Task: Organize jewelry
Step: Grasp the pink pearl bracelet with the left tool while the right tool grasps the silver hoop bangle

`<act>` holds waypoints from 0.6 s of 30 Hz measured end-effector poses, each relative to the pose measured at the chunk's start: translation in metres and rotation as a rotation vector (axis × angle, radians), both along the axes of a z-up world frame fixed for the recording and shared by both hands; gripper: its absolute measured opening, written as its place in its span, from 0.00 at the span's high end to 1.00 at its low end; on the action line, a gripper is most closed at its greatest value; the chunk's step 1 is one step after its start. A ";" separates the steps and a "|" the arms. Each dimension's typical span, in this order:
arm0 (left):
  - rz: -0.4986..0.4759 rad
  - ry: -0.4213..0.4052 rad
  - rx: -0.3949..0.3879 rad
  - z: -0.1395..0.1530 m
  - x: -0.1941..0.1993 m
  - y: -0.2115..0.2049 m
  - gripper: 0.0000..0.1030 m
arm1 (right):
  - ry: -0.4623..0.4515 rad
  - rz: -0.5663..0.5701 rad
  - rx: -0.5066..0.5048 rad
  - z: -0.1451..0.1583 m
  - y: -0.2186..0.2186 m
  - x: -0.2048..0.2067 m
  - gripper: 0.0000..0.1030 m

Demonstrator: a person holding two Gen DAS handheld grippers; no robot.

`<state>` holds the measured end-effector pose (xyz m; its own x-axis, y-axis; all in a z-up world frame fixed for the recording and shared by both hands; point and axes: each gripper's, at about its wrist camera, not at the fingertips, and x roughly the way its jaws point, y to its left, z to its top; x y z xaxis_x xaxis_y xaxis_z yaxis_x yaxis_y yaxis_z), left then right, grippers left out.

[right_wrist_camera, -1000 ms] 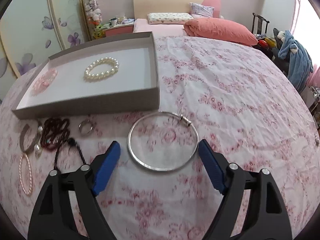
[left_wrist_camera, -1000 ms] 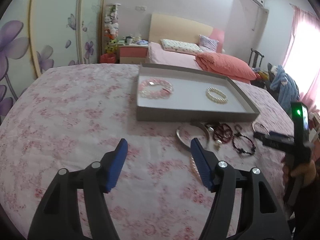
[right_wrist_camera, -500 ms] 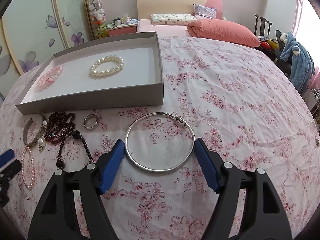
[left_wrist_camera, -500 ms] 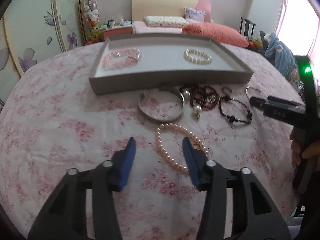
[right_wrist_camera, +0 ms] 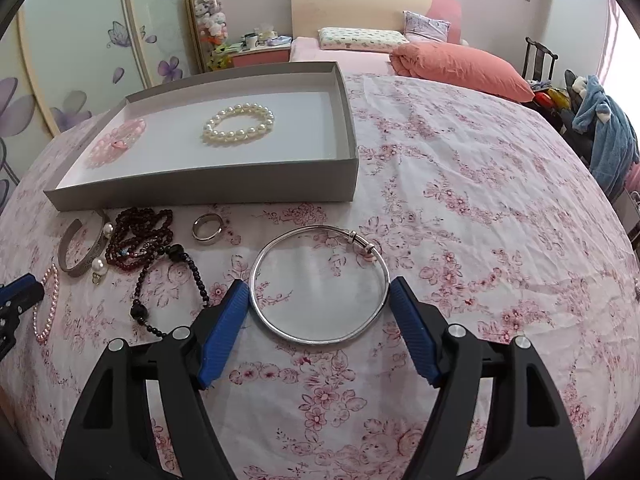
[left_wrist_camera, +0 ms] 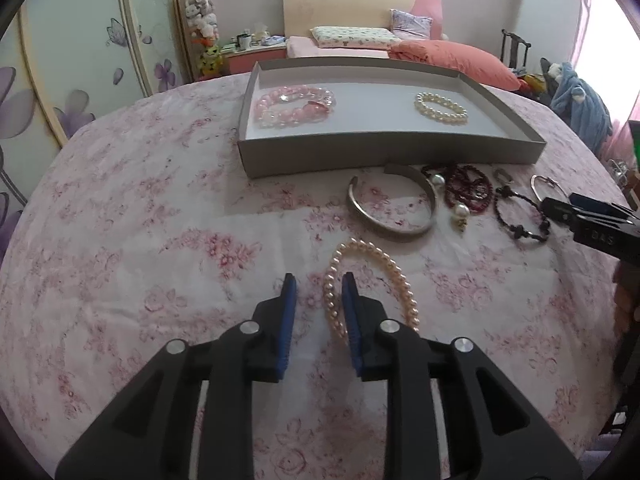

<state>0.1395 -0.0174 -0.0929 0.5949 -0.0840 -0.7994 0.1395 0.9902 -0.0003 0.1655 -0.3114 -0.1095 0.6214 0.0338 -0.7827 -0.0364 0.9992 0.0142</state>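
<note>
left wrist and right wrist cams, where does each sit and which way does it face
Left wrist: on the left tongs, facing down-forward at the pearl strand as the jaws close around one side; the right tongs' tip shows at right.
Right wrist: on the right tongs, facing the silver bangle between open jaws; the left tongs' tip shows at left.
Shared: the grey tray, pearl strand, bed.

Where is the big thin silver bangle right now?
In the right wrist view the silver bangle lies flat on the floral cloth, between the open right gripper's blue fingers, in front of the grey tray and right of the small ring.
</note>
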 end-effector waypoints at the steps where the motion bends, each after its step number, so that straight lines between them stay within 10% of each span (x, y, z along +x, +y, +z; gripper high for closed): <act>1: -0.005 -0.001 -0.003 -0.001 0.000 -0.001 0.69 | 0.000 0.000 0.000 0.000 0.000 0.000 0.28; 18: 0.011 -0.017 -0.002 0.003 -0.006 0.002 0.94 | 0.003 -0.008 0.007 -0.001 0.003 -0.015 0.31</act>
